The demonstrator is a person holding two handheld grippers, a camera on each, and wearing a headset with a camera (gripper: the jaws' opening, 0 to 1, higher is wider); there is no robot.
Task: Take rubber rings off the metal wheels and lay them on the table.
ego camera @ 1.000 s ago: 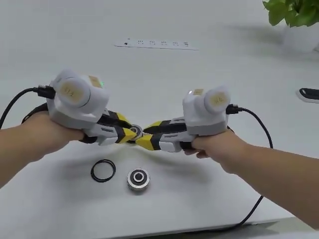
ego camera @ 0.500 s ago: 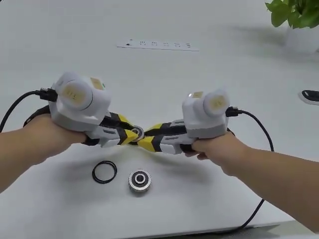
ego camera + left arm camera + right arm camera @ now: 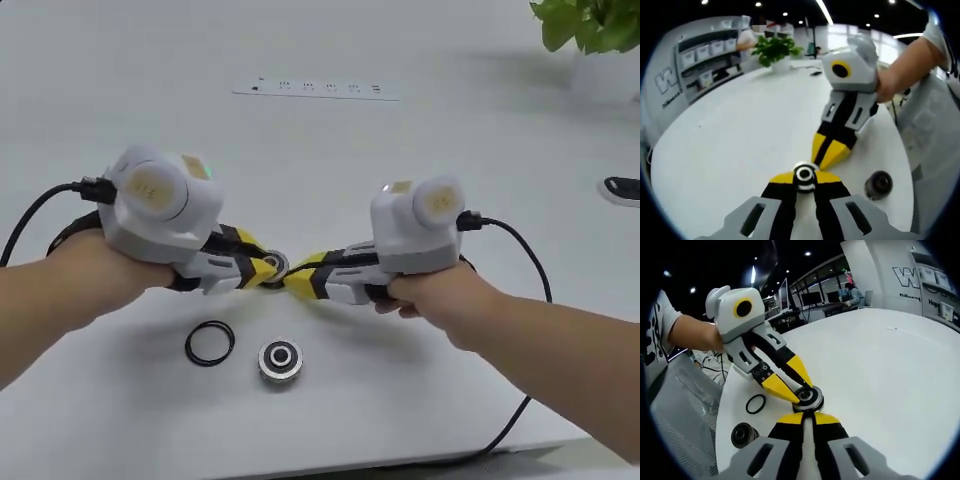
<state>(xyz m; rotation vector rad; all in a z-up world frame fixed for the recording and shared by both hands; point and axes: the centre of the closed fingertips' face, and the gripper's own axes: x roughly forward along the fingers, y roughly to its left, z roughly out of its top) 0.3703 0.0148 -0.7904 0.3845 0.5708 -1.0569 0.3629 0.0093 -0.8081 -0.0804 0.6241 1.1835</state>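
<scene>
My left gripper (image 3: 265,268) is shut on a small metal wheel (image 3: 273,266) with a black rubber rim, held above the white table (image 3: 400,150). In the left gripper view the wheel (image 3: 804,175) sits between the yellow tips of the left gripper (image 3: 804,179). My right gripper (image 3: 296,280) faces it, jaws shut, tips at the wheel's rim (image 3: 808,397); whether they pinch rubber is unclear. A loose black rubber ring (image 3: 209,343) lies on the table beside a bare metal wheel (image 3: 279,360).
A white power strip (image 3: 310,89) lies at the back. A green plant (image 3: 590,22) stands at the far right, with a dark object (image 3: 622,188) at the right edge. Black cables trail from both grippers. The table's front edge runs just below the loose wheel.
The right gripper has drawn slightly to the right, away from the held wheel. The left gripper, the loose ring and the bare wheel stay put.
</scene>
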